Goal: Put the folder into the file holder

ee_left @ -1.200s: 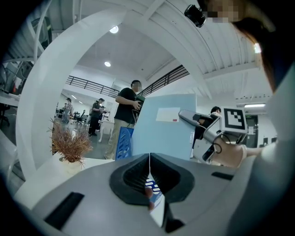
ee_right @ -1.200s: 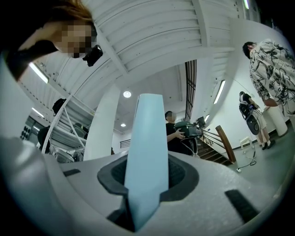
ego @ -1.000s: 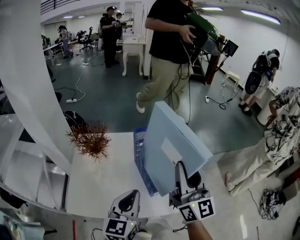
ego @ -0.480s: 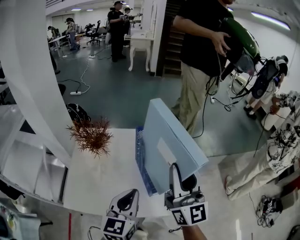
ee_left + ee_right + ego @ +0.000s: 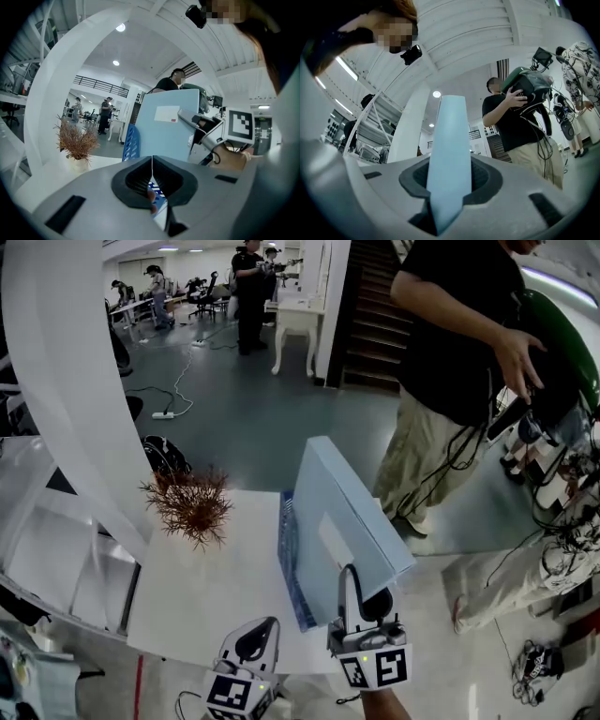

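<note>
Clamped by its lower edge in the right tongs (image 5: 351, 576): the light blue folder (image 5: 347, 512), upright, just right of the file holder (image 5: 289, 559), long axis leaning away from it. Probably to shift left and down. Left tongs (image 5: 264, 629) together, empty, nearer than the file holder.

One folder (image 5: 342, 512), one file holder (image 5: 289, 563), one dried plant (image 5: 192, 507), one table (image 5: 216, 596), two grippers: left gripper (image 5: 266, 624), right gripper (image 5: 351, 572).

Floor (image 5: 244, 427): dark grey-green, cables (image 5: 176, 382) trailing, well beyond the right tongs (image 5: 351, 579).
Table (image 5: 216, 596): white, under the left tongs (image 5: 265, 626).
Column (image 5: 66, 381): white, curved, to their left.
Stairs (image 5: 375, 324): dark, far ahead.
Lights (image 5: 171, 248): ceiling strips, far ahead.
</note>
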Action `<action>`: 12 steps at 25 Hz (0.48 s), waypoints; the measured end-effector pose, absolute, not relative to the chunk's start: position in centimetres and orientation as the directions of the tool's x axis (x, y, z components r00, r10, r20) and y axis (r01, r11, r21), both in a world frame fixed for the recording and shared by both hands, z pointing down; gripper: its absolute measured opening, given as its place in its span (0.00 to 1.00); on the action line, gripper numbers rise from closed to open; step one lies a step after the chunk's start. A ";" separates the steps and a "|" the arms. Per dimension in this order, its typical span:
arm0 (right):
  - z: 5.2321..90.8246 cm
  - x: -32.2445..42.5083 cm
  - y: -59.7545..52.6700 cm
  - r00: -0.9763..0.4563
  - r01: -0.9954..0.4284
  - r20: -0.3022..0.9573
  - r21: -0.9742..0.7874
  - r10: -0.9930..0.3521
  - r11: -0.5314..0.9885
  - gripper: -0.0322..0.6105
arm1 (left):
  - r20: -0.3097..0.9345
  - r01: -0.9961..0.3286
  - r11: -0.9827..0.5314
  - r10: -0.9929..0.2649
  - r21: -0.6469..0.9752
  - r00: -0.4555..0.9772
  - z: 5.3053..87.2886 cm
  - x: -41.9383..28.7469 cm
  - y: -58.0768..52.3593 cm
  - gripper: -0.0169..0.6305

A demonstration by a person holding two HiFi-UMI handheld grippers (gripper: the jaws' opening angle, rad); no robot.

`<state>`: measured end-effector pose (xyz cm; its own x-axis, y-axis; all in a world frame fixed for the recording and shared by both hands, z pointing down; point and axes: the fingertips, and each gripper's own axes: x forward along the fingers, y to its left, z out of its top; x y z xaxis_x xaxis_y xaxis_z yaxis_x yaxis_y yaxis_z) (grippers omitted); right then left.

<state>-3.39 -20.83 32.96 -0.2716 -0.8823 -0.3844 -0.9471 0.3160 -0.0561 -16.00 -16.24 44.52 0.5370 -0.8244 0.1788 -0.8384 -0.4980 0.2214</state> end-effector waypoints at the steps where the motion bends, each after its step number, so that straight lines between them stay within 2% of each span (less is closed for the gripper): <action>1: 33.0 -3.4 -20.9 -0.272 -0.947 -0.384 -0.056 -0.882 0.317 0.25 | 0.182 -0.840 -0.496 -0.825 0.221 0.535 44.6 -16.0 -16.2 0.04; 12: 34.0 -3.6 -21.8 -0.284 -0.943 -0.380 -0.055 -0.880 0.328 0.25 | 0.196 -0.849 -0.482 -0.830 0.219 0.522 44.7 -15.6 -16.8 0.04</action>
<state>-3.59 -21.83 34.00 -0.2839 -0.8803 -0.3802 -0.9430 0.3281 -0.0555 -15.56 -16.80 44.71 0.5218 -0.8303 0.1955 -0.8485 -0.4816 0.2194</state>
